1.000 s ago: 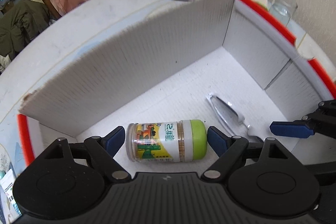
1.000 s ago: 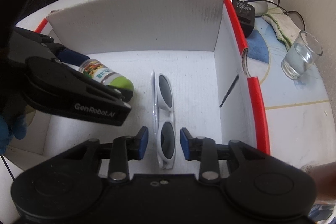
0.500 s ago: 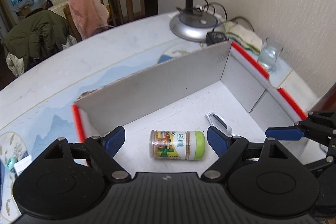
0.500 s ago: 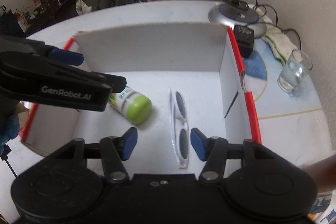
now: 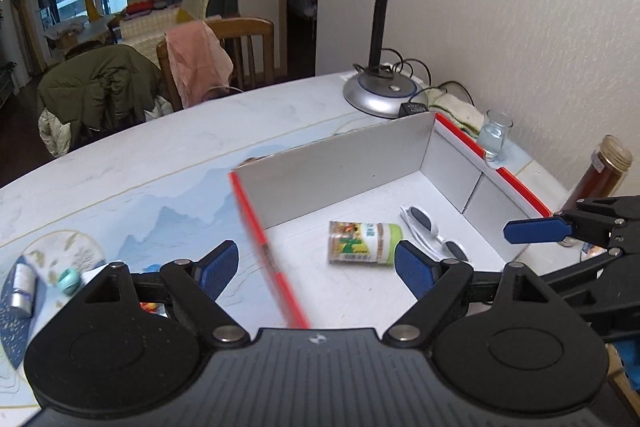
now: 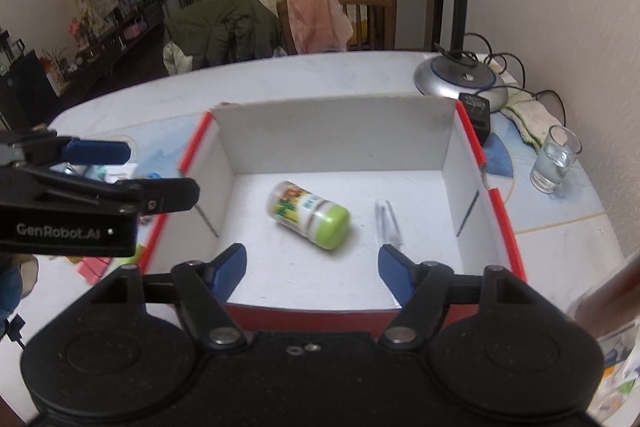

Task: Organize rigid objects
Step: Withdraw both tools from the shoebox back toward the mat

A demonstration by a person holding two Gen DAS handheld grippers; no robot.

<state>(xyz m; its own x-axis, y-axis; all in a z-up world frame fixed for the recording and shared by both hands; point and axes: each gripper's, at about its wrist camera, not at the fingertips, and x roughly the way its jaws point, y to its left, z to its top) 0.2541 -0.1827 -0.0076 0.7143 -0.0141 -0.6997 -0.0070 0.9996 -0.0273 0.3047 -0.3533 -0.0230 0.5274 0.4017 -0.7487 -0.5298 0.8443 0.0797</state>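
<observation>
A white box with red rims (image 5: 340, 171) (image 6: 336, 135) stands on the table. In it a clear jar with a green lid (image 5: 364, 242) (image 6: 310, 214) lies on its side, with white sunglasses (image 5: 430, 229) (image 6: 387, 223) beside it to the right. My left gripper (image 5: 316, 263) hangs open and empty above the box's left rim, and it shows from the side in the right wrist view (image 6: 136, 173). My right gripper (image 6: 311, 263) hovers over the near rim with its jaws opening and nothing between them; one blue pad (image 5: 532, 230) shows at the right.
A desk lamp base (image 5: 378, 93), a black adapter (image 6: 474, 111), a cloth and a glass of water (image 5: 494, 139) sit behind and right of the box. An amber jar (image 5: 602, 179) stands far right. Small items (image 5: 22, 289) lie left. Chairs with clothes stand beyond the table.
Both grippers rose and drew back from the box floor. The right jaws spread away from the sunglasses, which stay in the box. The jar has not moved.
</observation>
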